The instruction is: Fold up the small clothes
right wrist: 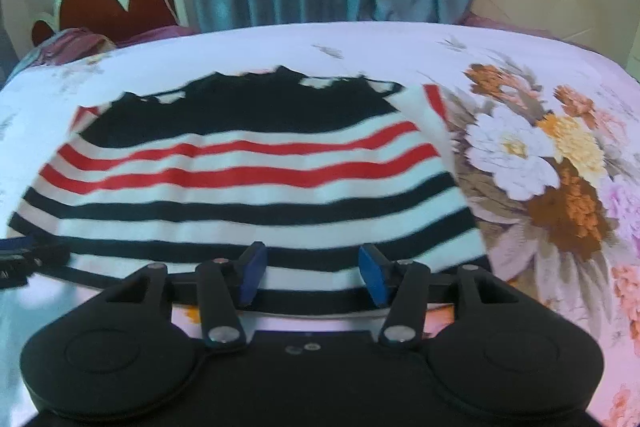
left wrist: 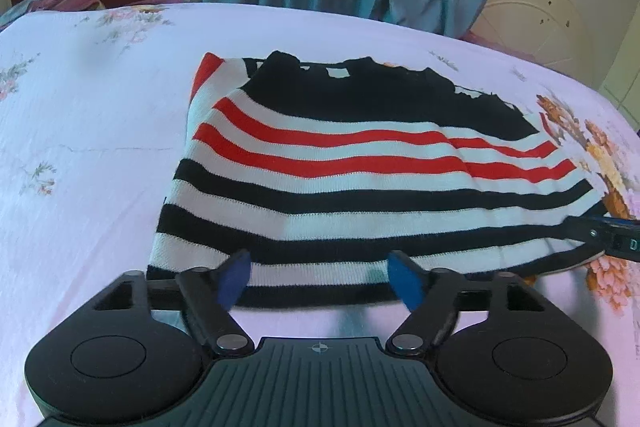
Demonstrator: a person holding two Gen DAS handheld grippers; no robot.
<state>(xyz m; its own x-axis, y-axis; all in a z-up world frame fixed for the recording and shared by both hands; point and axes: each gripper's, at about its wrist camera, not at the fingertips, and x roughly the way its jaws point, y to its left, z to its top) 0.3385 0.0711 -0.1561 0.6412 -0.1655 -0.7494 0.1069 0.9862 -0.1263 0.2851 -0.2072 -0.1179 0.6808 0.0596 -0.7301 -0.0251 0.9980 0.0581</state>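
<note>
On bed: striped sweater (left wrist: pixel 344 183) laid flat, floral sheet (left wrist: pixel 88 131) beneath
Left gripper (left wrist: pixel 320 279): released, hem at 12 o'clock
Right gripper (right wrist: pixel 312 277): released, nothing grasped

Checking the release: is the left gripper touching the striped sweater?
Cannot tell. In the left wrist view the left gripper stands open over the striped sweater hem; no gap or contact shows plainly.

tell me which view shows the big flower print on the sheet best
The right wrist view: the big flower print lies whole and unblocked on the sheet, right of the striped sweater. The left wrist view catches only a squeezed strip of it at the right edge, partly behind the right tool.
</note>
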